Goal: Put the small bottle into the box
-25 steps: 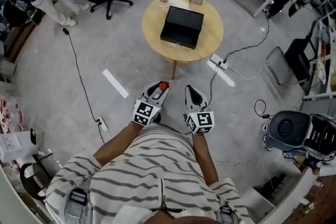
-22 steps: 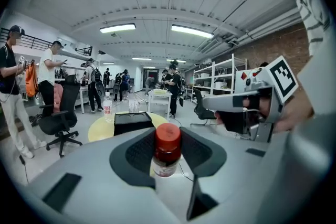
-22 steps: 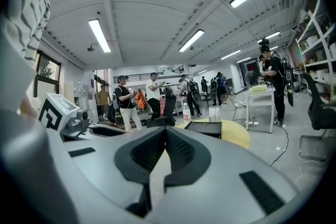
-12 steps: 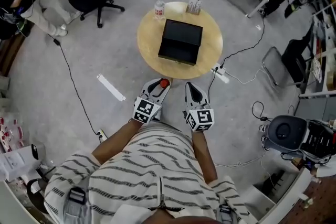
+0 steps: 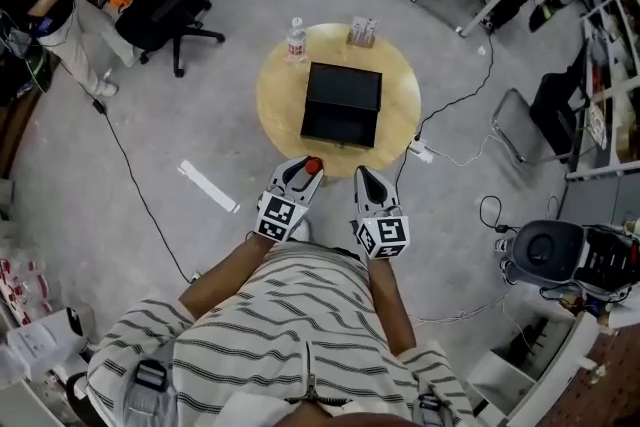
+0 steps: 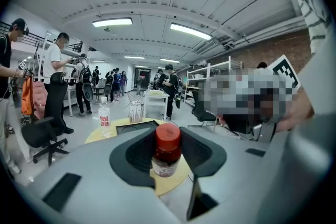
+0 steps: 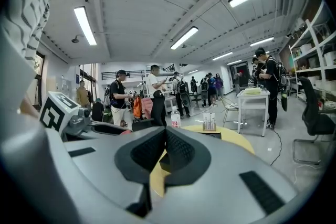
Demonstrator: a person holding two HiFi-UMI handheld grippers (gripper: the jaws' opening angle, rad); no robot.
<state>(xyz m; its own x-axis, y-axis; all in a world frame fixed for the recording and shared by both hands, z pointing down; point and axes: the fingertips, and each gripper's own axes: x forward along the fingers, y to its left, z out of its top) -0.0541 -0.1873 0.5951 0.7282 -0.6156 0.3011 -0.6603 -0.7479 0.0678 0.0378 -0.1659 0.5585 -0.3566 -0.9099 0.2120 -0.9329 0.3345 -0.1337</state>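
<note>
The left gripper (image 5: 303, 173) clamps the small bottle (image 6: 167, 152) upright, red cap up. The open black box (image 5: 342, 103) lies straight ahead on the table (image 5: 275, 100). The right gripper (image 5: 363, 177) is closed, empty.

A: Grey plastic left gripper (image 6: 167, 150)?
B: Shell smooth, matt. Its black pads (image 6: 135, 153): finely ribbed, rubbery. Small clear bottle with red cap (image 6: 166, 159): glossy, paper label.
A: Furniture?
B: Round pale wooden table (image 5: 275, 105): smooth, satin. Black rectangular box (image 5: 342, 103): matt. Grey concrete floor (image 5: 200, 95): smooth, dull.
</note>
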